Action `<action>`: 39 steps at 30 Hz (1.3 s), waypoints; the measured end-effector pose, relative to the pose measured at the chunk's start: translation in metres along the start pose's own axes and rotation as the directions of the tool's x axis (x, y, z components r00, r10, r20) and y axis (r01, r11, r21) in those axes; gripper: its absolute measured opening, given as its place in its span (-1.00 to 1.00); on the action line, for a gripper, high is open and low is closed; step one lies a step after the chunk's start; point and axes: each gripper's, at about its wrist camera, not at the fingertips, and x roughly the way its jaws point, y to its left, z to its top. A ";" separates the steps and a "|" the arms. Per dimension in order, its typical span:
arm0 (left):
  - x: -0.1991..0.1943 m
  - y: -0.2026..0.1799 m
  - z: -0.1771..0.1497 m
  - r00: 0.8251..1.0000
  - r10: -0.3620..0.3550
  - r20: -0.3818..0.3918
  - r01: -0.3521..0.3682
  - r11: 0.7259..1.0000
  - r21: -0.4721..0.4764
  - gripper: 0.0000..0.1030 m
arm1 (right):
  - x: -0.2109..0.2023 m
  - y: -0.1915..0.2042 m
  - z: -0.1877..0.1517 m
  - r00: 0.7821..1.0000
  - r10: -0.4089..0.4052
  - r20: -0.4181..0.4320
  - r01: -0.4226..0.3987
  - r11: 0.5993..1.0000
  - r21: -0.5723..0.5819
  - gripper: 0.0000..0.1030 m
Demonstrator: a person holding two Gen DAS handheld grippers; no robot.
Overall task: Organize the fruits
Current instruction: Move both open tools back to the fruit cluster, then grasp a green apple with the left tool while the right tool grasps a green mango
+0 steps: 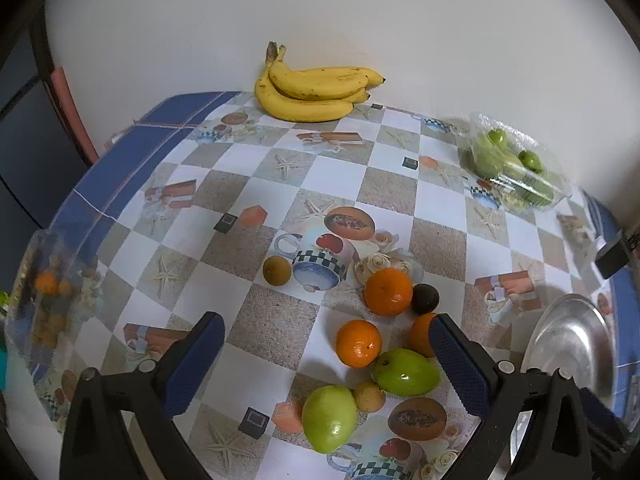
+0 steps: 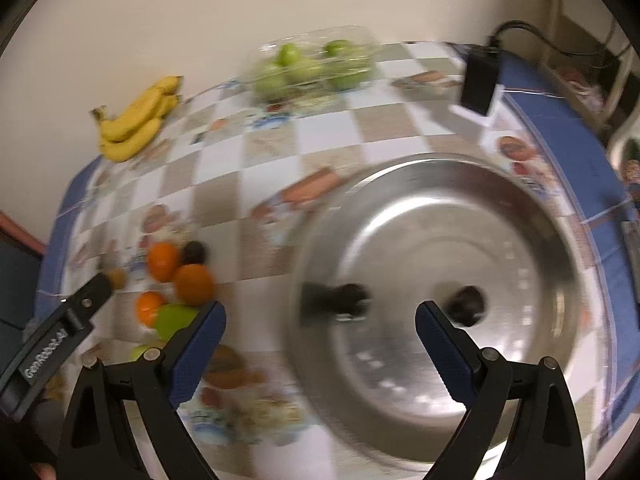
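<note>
L gripper (image 1: 326, 354) agape over 3 oranges (image 1: 388, 291), R gripper (image 2: 320, 338) agape over steel plate (image 2: 420, 208)

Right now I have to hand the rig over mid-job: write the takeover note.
Left gripper: open, empty, over the loose fruit.
Right gripper: open, empty, above the steel plate.
On the plate: one small dark fruit; that view is blurred.
Loose on the cloth: three oranges, two green fruits, a dark one, two small brown ones.
Far side: bananas, a clear box of green fruit.
Left: nearly all the loose fruit.
</note>
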 end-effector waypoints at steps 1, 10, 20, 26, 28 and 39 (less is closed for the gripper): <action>-0.001 0.003 0.001 1.000 -0.010 -0.003 0.010 1.000 -0.004 1.00 | 0.001 0.007 -0.001 1.000 0.023 -0.003 -0.023 1.000 -0.009 0.86; 0.000 0.047 0.007 1.000 -0.017 -0.004 0.016 0.996 -0.083 1.00 | 0.012 0.061 -0.008 0.990 0.132 -0.046 -0.136 0.986 -0.094 0.86; 0.017 0.074 0.003 0.998 -0.033 -0.053 0.023 0.983 -0.181 1.00 | 0.037 0.081 -0.015 0.983 0.154 -0.099 -0.163 0.982 -0.092 0.86; 0.038 0.081 -0.007 0.989 -0.066 -0.133 0.032 0.968 -0.248 0.97 | 0.052 0.084 -0.017 0.978 0.165 -0.124 -0.174 0.983 -0.065 0.86; 0.041 0.081 -0.009 0.988 -0.058 -0.142 0.021 0.968 -0.251 0.97 | 0.055 0.085 -0.017 0.978 0.163 -0.127 -0.172 0.983 -0.061 0.86; 0.047 0.084 -0.013 0.981 -0.093 -0.172 0.042 0.959 -0.280 0.71 | 0.068 0.088 -0.018 0.974 0.177 -0.142 -0.184 0.982 -0.033 0.45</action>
